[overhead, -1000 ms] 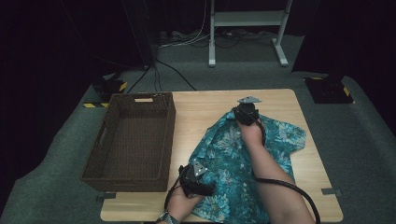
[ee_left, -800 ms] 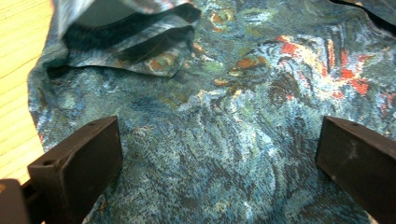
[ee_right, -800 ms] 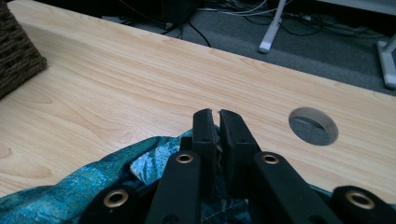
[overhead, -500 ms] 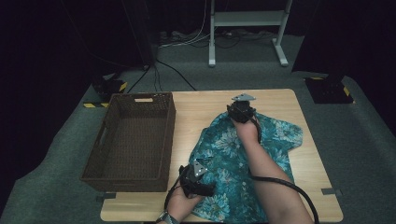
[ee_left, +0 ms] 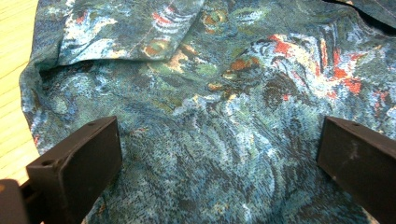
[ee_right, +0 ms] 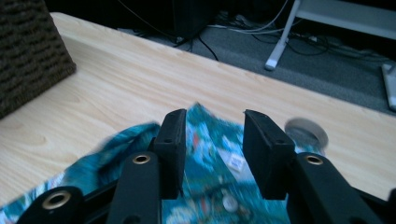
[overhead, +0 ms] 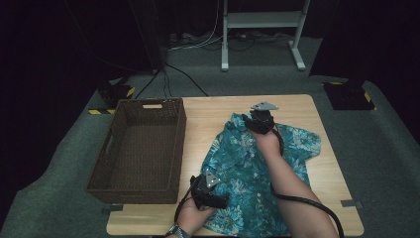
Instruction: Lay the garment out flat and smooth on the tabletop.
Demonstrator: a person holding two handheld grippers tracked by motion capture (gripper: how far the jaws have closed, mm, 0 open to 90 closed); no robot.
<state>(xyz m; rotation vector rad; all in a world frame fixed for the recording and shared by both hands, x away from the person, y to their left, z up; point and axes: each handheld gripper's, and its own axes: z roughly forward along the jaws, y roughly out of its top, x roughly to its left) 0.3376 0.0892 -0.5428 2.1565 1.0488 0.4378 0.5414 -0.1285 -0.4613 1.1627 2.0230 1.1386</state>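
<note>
I see the teal floral shirt (overhead: 257,173) spread over the right half of the surface (overhead: 208,111), its collar end toward the far edge and its hem reaching the near edge. One sleeve lies out toward the right edge.

Right hand-held gripper (overhead: 259,121): sits at the collar end of the shirt, near the middle of the far edge. In the right gripper view the right hand-held gripper (ee_right: 212,135) has its jaws partly apart, and they have just been opening. Shirt cloth with a small white label (ee_right: 235,161) and a button (ee_right: 228,202) shows in the gap between them. The pads do not press on the cloth, so I log this one as released. A round grey disc (ee_right: 306,132) lies on the wood just beyond the right-hand jaw.

Left hand-held gripper (overhead: 210,191): at the shirt's lower left part, close to the near edge, beside the basket's near right corner. In the left gripper view the left hand-held gripper (ee_left: 219,154) has its jaws wide apart, shirt fabric lying flat under and between them. Nothing is pinched.

Brown wicker basket (overhead: 141,144): stands on the left part of the surface, its left side overhanging the left edge. The shirt lies just beside its right wall; I cannot tell whether they touch.
</note>
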